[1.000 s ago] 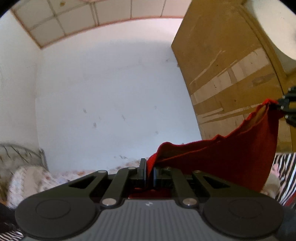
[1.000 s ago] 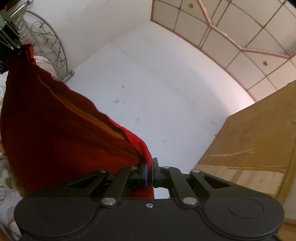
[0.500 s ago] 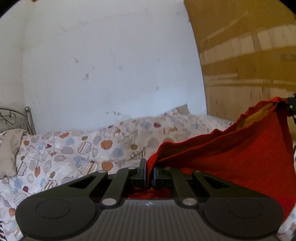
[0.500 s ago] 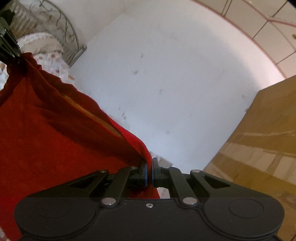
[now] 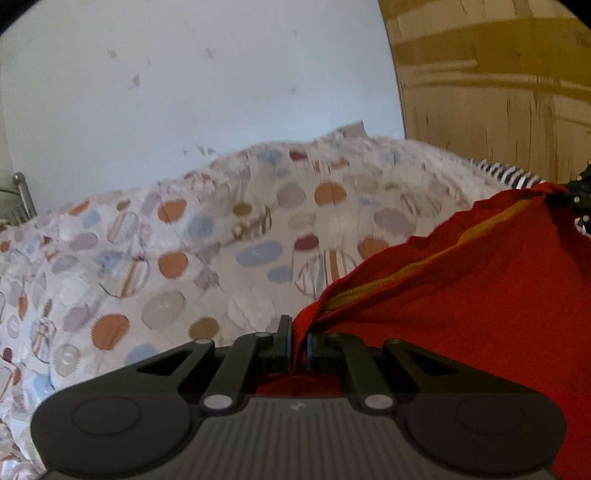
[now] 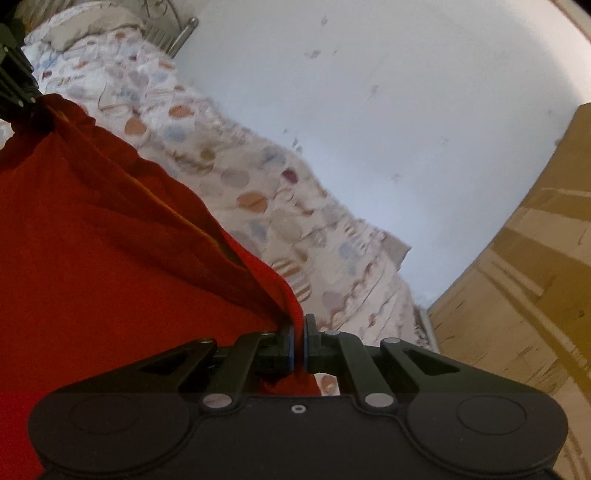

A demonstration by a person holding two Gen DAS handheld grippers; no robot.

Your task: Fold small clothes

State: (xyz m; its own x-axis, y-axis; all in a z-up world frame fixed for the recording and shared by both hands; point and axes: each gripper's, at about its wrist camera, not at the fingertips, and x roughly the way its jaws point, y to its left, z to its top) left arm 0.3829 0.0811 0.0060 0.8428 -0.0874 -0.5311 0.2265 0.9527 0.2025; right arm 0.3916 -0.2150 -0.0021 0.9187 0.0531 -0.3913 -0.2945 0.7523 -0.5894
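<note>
We count two grippers and one red cloth [image 5: 480,295] strung between them. In the left wrist view, our left gripper [image 5: 299,338] has its jaws pressed together on one corner of the cloth, and the fabric runs up and to the right to our right gripper [image 5: 580,199], seen small at the frame's edge pinching the other corner. A single yellowish seam runs along the cloth's upper hem. The cloth hangs in the air above one bed [image 5: 166,258], covered with a white sheet printed in orange, blue and grey dots and striped shapes. At the far left stands one metal bedpost [image 5: 22,192]. Behind the bed rises a white wall [image 5: 184,92] with small scuffs, and to the right of it a brown wooden wardrobe [image 5: 498,92]. In the right wrist view, the pillow [image 6: 85,26] lies at the bed's head by the metal rail.
</note>
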